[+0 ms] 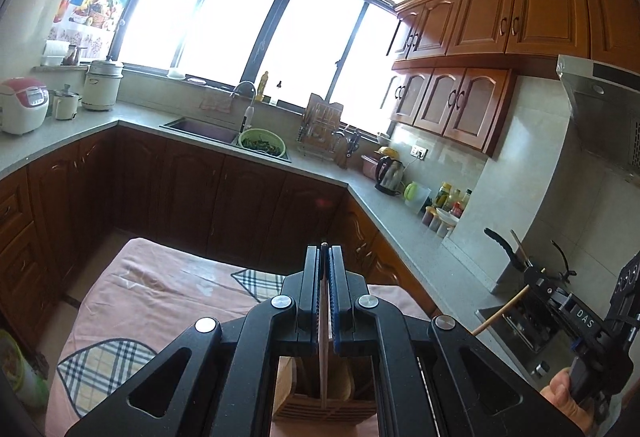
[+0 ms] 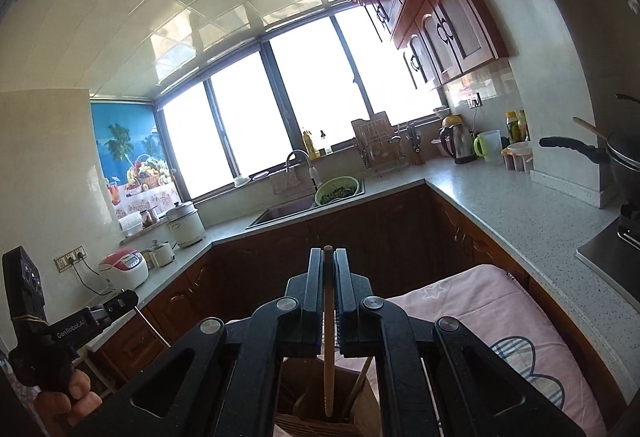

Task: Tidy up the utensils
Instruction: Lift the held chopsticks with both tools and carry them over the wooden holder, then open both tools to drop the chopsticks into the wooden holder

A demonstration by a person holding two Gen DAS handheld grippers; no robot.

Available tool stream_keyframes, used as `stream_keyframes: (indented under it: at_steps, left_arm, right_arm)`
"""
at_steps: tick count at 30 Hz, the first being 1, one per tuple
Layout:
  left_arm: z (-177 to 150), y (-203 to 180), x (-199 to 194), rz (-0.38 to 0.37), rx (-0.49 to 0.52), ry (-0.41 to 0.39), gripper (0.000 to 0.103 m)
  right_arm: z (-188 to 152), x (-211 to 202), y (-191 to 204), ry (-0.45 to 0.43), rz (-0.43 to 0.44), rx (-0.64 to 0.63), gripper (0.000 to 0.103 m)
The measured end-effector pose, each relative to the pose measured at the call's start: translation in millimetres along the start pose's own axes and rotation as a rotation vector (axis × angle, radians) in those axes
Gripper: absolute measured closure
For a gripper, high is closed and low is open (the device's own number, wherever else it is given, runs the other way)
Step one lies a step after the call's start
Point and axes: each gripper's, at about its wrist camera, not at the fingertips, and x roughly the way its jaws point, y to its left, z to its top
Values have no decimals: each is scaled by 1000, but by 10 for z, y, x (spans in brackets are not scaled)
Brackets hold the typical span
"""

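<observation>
Room, left wrist view: kitchen with wooden cabinets, a bright window, a grey counter (image 1: 404, 233), and a table under a pink cloth (image 1: 160, 277) below the camera.
Left gripper (image 1: 325, 257): jaws nearly closed, pinching a thin pale chopstick (image 1: 322, 349) that ran down between them.
Holder, left wrist view: a wooden slatted utensil holder (image 1: 320, 405) stood on the cloth directly beneath, with the chopstick's lower end inside it.
Right gripper, left wrist view (image 1: 532, 279): at the far right edge, well apart, carrying a wooden chopstick (image 1: 502, 311) at a slant.
Room, right wrist view: same kitchen, sink and window ahead, pink cloth at lower right.
Right gripper, right wrist view: jaws closed on the wooden chopstick, which pointed down into the holder's mouth.
Holder contents: at least two other sticks (image 2: 360, 381) leaned inside.
Left gripper, right wrist view: at the far left, held by a hand (image 2: 76, 397), a thin stick in its tip.
Progress: likely late; some utensils were already stowed, and both held chopsticks remained to be released.
</observation>
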Motion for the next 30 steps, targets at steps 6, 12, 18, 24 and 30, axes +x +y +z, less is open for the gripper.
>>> stream_keyframes:
  at_steps: [6,12,18,24,30]
  left_arm:
    - [-268,151,444,38,-76,-9,101]
    - [-525,177,800,52,-78,29,101]
    - [-617,188,1049,48,-62,75,100]
    - [-579,139,1189,70,-19,102,100]
    - [-497,138,1175,67,-11,117,99]
  right_arm:
    - [-237,278,-152,44,-21,25,99]
    - [-568,513,-312,112,-43,58,99]
    - [-774,670,-369,161,-43,79,99]
    - [-767,659,-323,149,-59,52,98]
    - [-748,693,-333,159,-62,45,98]
